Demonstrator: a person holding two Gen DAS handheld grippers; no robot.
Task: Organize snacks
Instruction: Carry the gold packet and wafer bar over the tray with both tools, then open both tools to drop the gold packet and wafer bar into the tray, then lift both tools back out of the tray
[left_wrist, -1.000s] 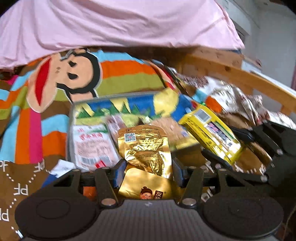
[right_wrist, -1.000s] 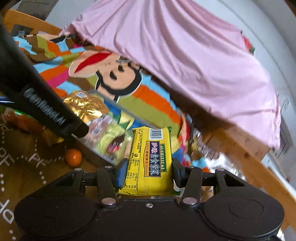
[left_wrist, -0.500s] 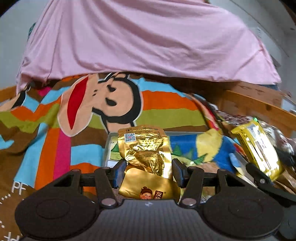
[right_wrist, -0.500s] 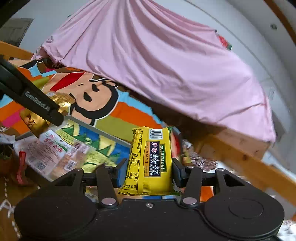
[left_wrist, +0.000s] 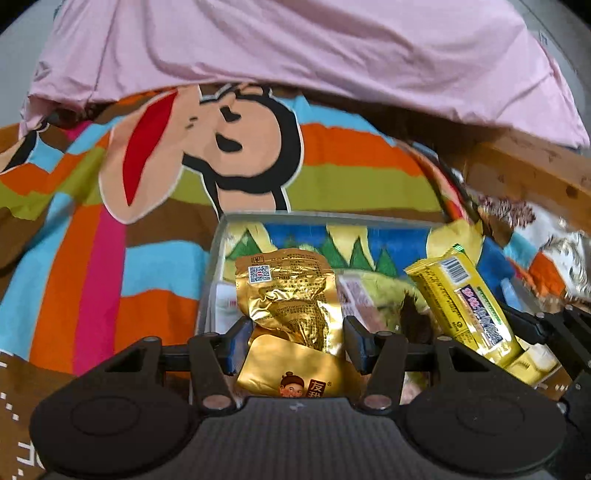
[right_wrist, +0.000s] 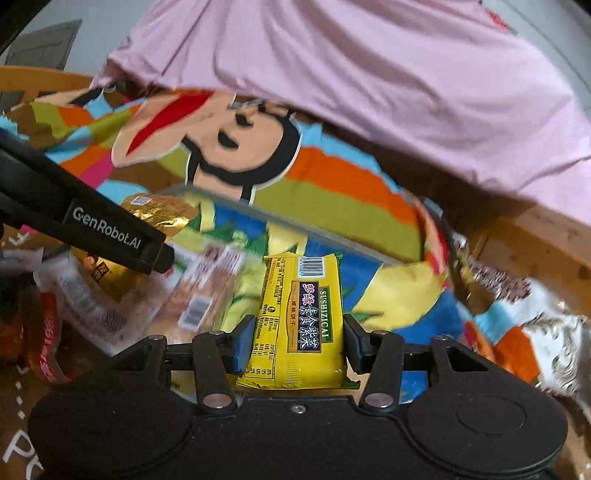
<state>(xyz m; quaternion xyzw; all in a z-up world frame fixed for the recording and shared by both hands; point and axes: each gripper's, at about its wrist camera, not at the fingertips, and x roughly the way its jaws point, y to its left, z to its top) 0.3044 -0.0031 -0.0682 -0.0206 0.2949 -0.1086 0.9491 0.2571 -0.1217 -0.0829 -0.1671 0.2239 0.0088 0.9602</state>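
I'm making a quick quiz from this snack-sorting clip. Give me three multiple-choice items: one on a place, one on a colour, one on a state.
1. Where is the tray?
A. on the striped cartoon blanket
B. on a bare floor
C. on a shelf

2. What colour is the packet in the right gripper?
A. red
B. yellow
C. white

3. What is the left gripper doing?
A. hanging open and bare
B. pressing the tray rim
C. gripping a gold foil pouch

Answers:
1 A, the blanket's stripes lie all round the tray.
2 B, the yellow packet sits between the jaws.
3 C, both jaws close on the pouch.
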